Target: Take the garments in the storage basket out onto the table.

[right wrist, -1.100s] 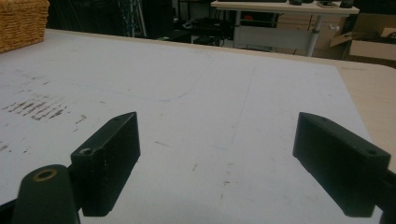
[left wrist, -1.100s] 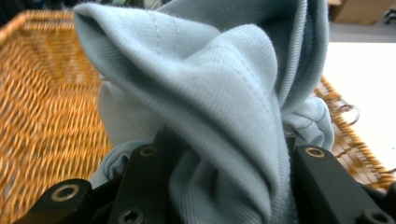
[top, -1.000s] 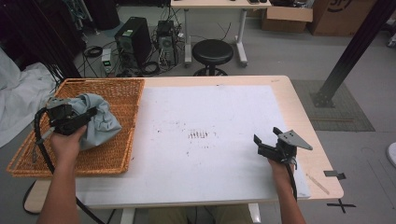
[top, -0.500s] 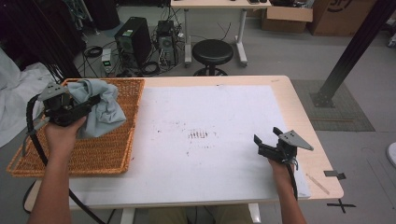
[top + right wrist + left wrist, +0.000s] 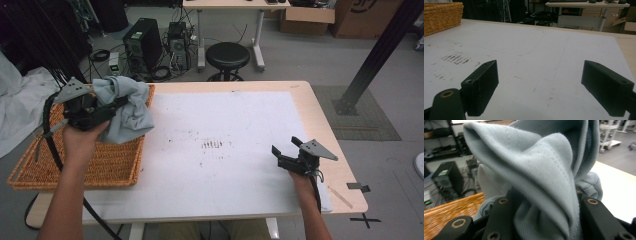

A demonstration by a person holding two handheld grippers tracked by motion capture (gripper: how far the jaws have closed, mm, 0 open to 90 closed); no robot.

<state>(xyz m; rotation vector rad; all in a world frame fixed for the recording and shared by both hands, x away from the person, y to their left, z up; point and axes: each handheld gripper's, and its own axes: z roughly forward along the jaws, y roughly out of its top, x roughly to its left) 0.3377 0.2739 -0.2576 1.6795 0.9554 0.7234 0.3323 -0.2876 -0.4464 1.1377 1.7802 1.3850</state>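
A bunched pale blue-grey cloth [image 5: 126, 107] hangs lifted above the wicker basket [image 5: 75, 167] at the table's left. My left gripper [image 5: 107, 107] is shut on the cloth; up close the thick folded fabric [image 5: 541, 177] is bunched between both black jaws. My right gripper [image 5: 285, 155] rests low near the table's front right, jaws wide apart. Between its fingers [image 5: 482, 85] lies only the bare white mat [image 5: 536, 62].
The white mat [image 5: 225, 150] covers most of the table and bears dark scuff marks [image 5: 212, 145] at its middle. A black stool [image 5: 227, 55] and computer towers [image 5: 145, 47] stand on the floor behind. White fabric [image 5: 17, 107] lies left of the basket.
My left gripper has risen out of the basket with the cloth and moved right toward the mat. The right gripper has stayed in place.
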